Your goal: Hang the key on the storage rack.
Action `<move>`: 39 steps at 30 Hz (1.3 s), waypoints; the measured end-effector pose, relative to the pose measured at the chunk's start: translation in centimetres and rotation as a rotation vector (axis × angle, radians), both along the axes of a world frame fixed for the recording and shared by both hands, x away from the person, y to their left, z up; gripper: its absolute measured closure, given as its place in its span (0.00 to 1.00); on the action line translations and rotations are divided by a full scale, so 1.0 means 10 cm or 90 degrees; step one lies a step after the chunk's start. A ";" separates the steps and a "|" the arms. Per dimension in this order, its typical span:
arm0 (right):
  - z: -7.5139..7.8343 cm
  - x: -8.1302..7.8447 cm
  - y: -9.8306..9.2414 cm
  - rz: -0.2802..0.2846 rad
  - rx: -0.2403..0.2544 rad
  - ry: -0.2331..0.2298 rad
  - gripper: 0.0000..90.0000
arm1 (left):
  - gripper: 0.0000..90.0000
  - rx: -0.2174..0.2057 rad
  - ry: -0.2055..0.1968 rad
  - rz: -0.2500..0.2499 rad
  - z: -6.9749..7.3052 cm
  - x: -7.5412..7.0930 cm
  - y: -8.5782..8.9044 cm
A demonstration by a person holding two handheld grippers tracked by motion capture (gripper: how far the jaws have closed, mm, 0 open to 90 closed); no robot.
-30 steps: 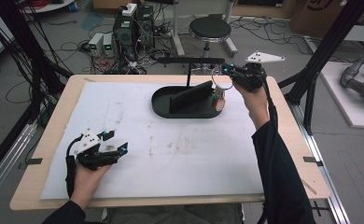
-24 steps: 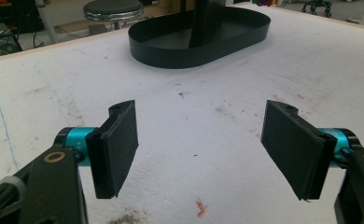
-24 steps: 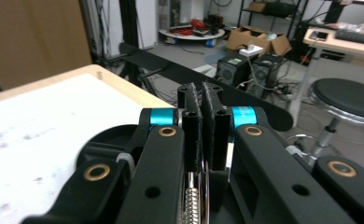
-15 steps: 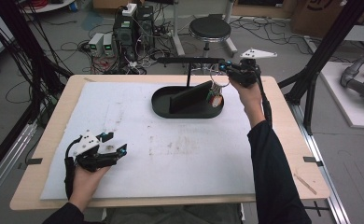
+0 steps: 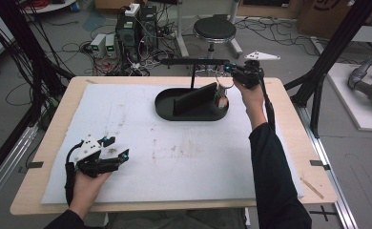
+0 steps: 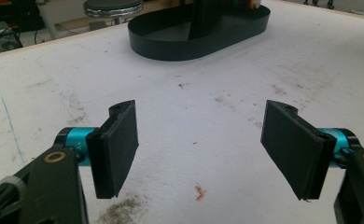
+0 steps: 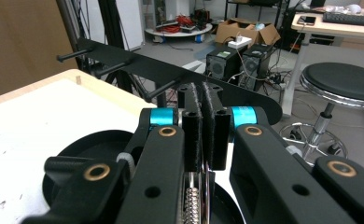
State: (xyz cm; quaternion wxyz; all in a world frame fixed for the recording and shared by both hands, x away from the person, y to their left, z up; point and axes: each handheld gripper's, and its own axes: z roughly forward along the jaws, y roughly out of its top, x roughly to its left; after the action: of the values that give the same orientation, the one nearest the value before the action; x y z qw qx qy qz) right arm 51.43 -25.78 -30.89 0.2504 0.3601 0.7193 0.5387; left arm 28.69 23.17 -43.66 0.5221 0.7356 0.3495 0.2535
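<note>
While the left claw [image 5: 118, 156] gapes over bare mat [image 5: 184, 157], the right claw [image 5: 227, 69] pinches a ring [image 5: 221, 79].

Grey floor [image 5: 41, 43] all around the table, strewn with black cables [image 5: 72, 47] at the far left. Far side: a round black stool [image 5: 214, 29] on a chrome base, and dark computer towers [image 5: 135, 28] left of it. Cardboard boxes [image 7: 245, 30] farther back. Black frame posts [image 5: 334, 47] rise on the right, beside a white platform [image 5: 360, 95] carrying what may be a grey machine
</note>
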 end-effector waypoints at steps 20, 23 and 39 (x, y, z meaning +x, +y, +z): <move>-0.13 0.13 -0.08 -0.034 0.033 0.020 0.97 | 0.31 0.009 0.001 0.002 -0.02 -0.07 0.04; -0.13 0.14 -0.08 -0.033 0.032 0.020 0.97 | 0.31 0.010 0.002 0.000 -0.02 -0.07 0.03; -0.15 0.15 -0.10 -0.049 0.017 0.032 0.93 | 0.31 0.009 0.004 -0.008 -0.03 -0.07 0.01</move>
State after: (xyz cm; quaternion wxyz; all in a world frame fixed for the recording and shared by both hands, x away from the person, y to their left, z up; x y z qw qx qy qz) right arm 52.90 -26.78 -32.42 0.2476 0.4042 0.7037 0.5293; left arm 27.99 23.30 -43.95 0.5176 0.7421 0.3446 0.2502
